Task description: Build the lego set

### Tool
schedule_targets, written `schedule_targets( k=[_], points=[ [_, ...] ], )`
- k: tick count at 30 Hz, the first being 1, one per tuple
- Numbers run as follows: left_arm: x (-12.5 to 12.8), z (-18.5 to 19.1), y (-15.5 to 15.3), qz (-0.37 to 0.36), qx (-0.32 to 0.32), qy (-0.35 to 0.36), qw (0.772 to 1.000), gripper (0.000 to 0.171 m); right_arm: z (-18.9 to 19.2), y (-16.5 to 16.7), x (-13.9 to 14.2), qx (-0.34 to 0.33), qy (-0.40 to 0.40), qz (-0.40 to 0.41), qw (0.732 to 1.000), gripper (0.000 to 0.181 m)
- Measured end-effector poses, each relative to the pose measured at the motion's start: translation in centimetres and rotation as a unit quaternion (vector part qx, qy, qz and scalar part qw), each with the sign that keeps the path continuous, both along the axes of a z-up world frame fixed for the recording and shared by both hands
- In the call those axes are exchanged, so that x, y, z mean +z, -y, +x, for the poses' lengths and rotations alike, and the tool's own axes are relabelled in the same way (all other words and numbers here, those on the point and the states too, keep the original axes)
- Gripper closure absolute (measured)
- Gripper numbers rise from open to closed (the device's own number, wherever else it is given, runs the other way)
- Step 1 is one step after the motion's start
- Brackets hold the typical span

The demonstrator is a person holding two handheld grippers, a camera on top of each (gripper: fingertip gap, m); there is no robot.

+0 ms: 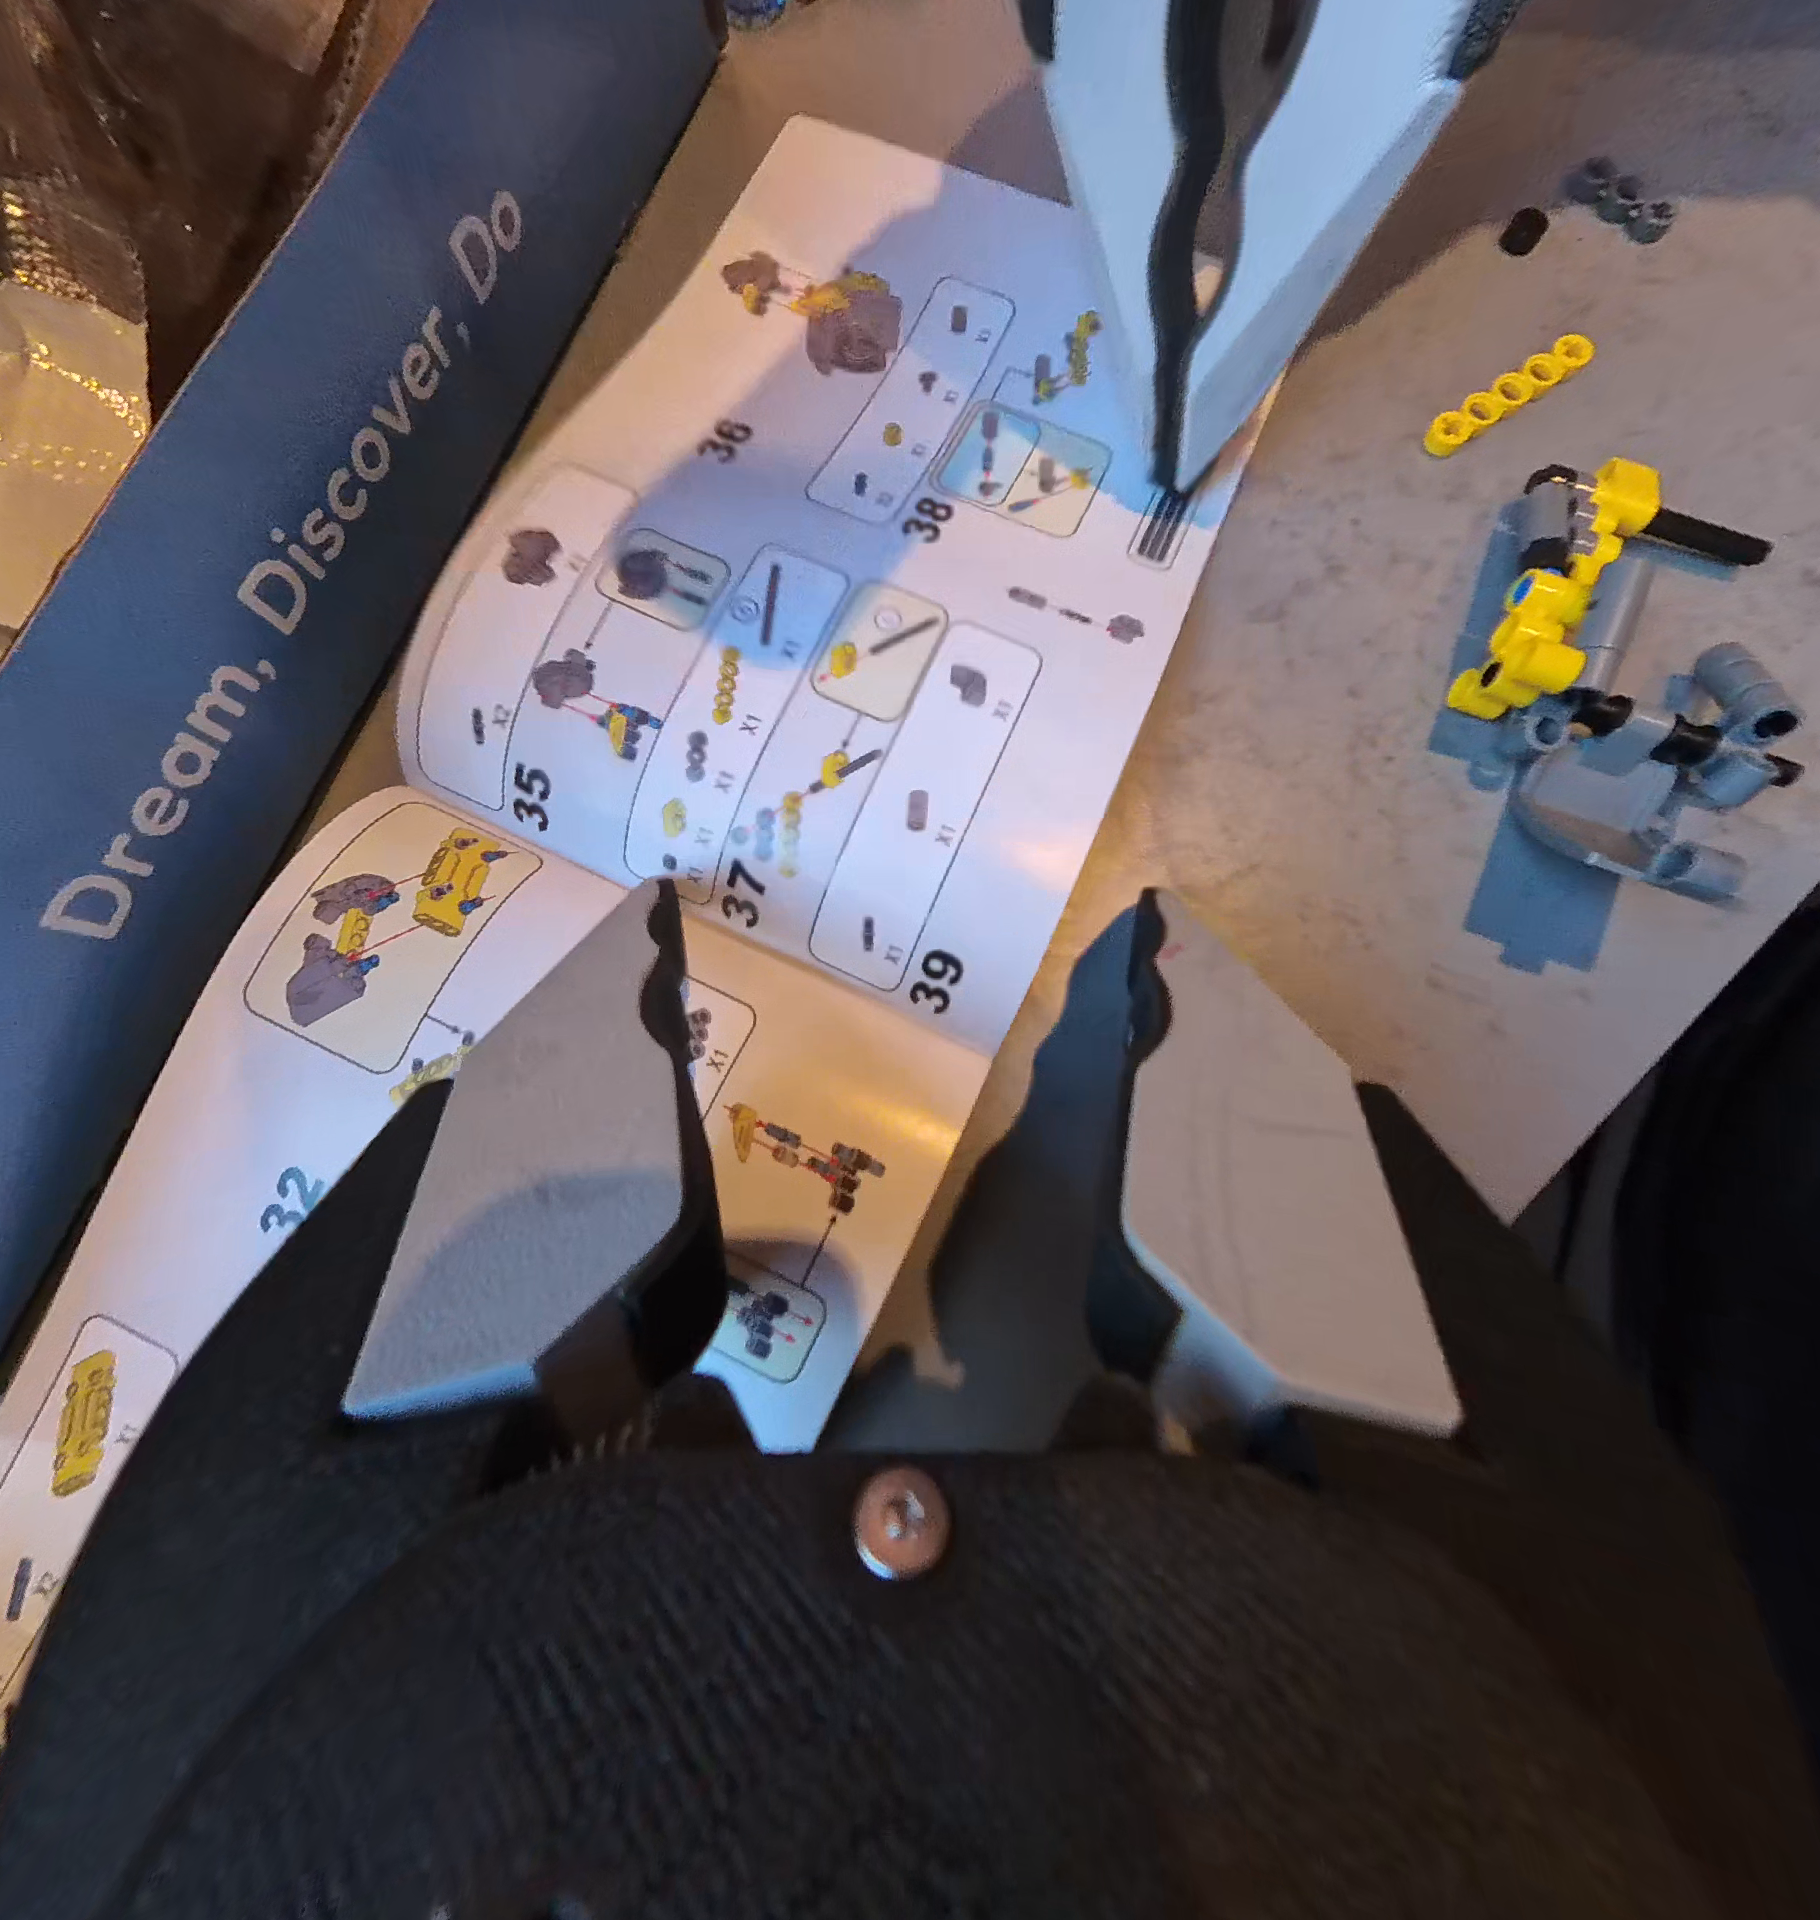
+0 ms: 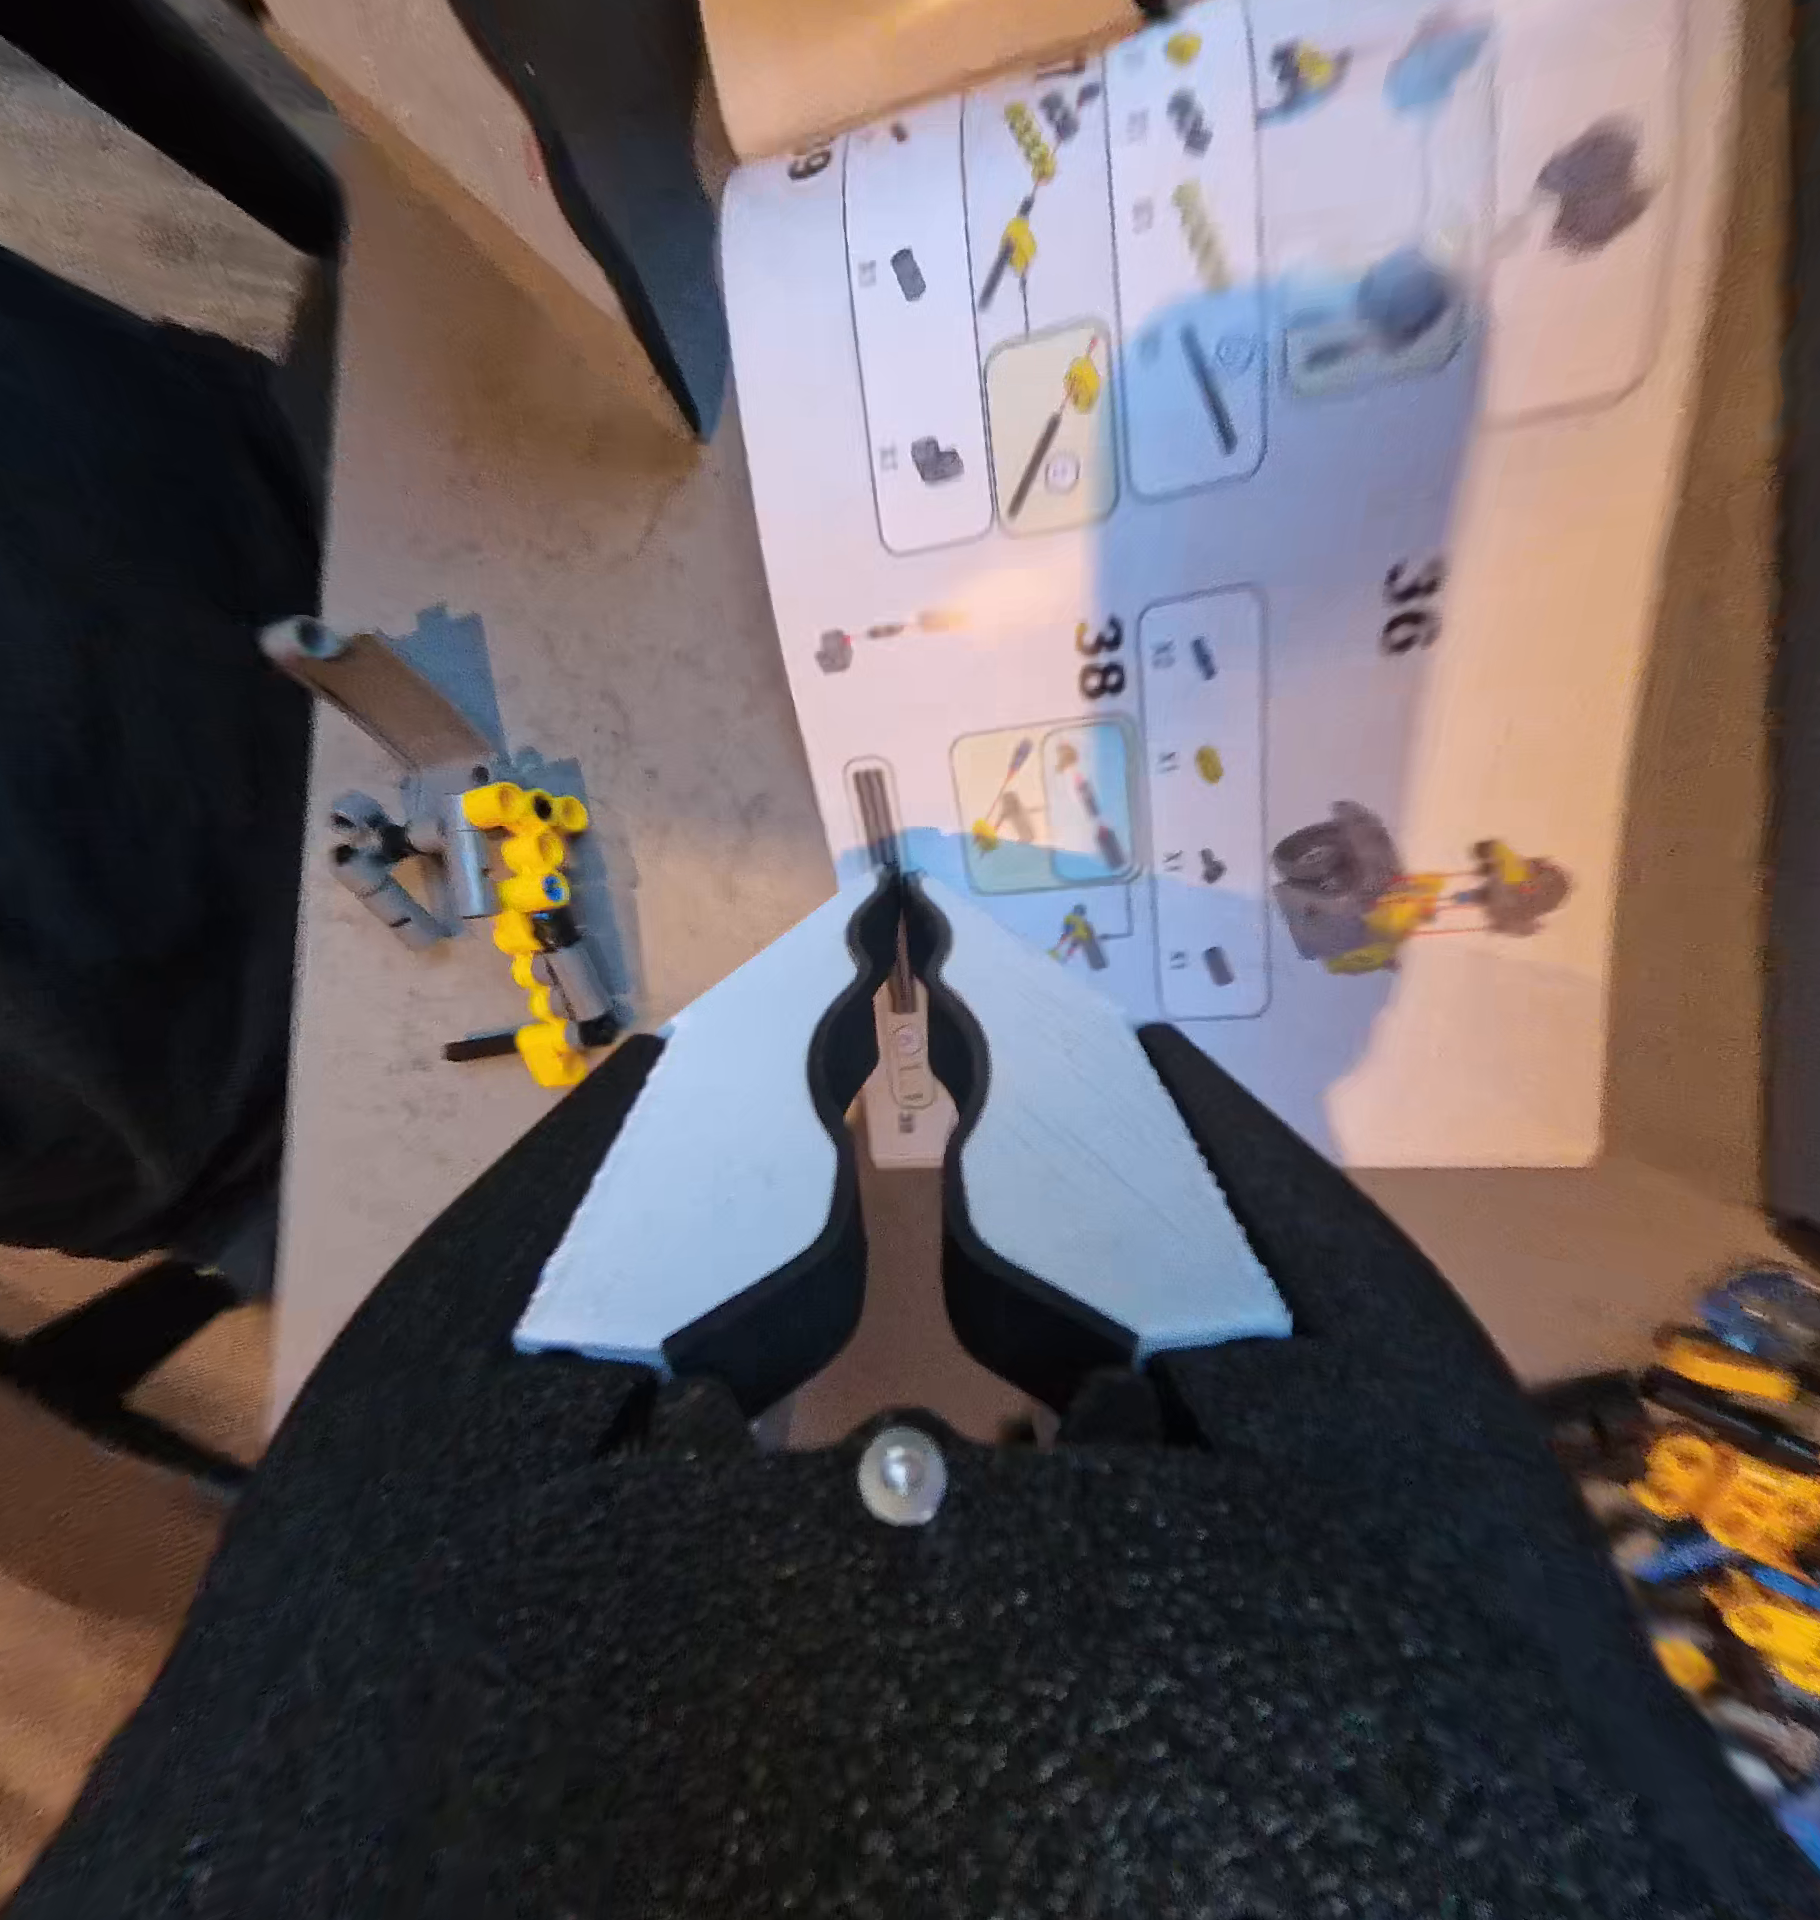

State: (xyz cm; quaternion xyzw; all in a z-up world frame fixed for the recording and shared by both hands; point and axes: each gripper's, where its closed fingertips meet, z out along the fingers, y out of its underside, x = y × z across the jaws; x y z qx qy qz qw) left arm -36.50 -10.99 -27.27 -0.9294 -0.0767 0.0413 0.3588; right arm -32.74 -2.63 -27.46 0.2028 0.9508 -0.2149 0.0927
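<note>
An open instruction booklet (image 1: 781, 623) lies on the beige table; it also shows in the right wrist view (image 2: 1301, 623). My left gripper (image 1: 906, 899) hovers open over the booklet's near edge with nothing between its fingers. My right gripper (image 2: 901, 883) is shut, and its tips rest on the page at a printed drawing of dark rods; it shows from above in the left wrist view (image 1: 1176, 478). A grey and yellow brick assembly (image 1: 1581, 675) lies on the table beside the booklet, left of my right gripper (image 2: 511, 894).
A dark blue box (image 1: 262, 520) lies along the booklet's far side. A loose yellow beam with holes (image 1: 1508, 395), a small black piece (image 1: 1524, 229) and grey pieces (image 1: 1618, 197) lie near the assembly. A pile of yellow, blue and black parts (image 2: 1758, 1507) sits at the right.
</note>
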Motion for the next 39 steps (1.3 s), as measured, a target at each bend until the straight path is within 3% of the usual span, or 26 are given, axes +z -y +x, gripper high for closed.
schedule_targets(
  k=[5,7,9,10,14,22,24,39],
  points=[
    [0.3,-0.4,0.0,0.010,0.009,-0.004,1.000,0.088,-0.9,-0.8,1.0,0.007,-0.076,0.032,0.997,0.179],
    [1.0,-0.6,0.0,0.023,0.012,-0.013,1.000,0.088,-0.7,-0.9,2.0,0.007,-0.087,0.015,0.996,0.137],
    [1.3,-0.7,-0.2,0.028,0.011,-0.016,0.999,0.087,-0.7,-2.0,1.6,0.002,-0.096,0.037,0.995,0.114],
    [1.4,-0.7,-0.3,0.026,0.010,-0.016,0.999,0.086,-0.6,-2.3,1.3,0.004,-0.099,0.044,0.994,0.112],
    [1.2,-0.6,-0.8,0.021,0.004,-0.019,1.000,0.086,-0.2,-2.6,-0.1,0.029,-0.121,0.071,0.990,0.133],
    [0.5,-0.3,-0.8,0.016,0.001,-0.008,1.000,0.088,0.4,-1.7,-0.3,0.057,-0.113,0.052,0.991,0.157],
    [0.6,-0.4,-0.7,0.015,0.002,-0.009,1.000,0.087,0.9,-1.5,-0.3,0.058,-0.088,0.037,0.994,0.181],
    [3.2,-0.2,-3.4,0.037,-0.013,-0.071,0.997,0.088,0.6,-0.3,1.1,0.031,-0.066,-0.027,0.997,0.181]
  ],
)
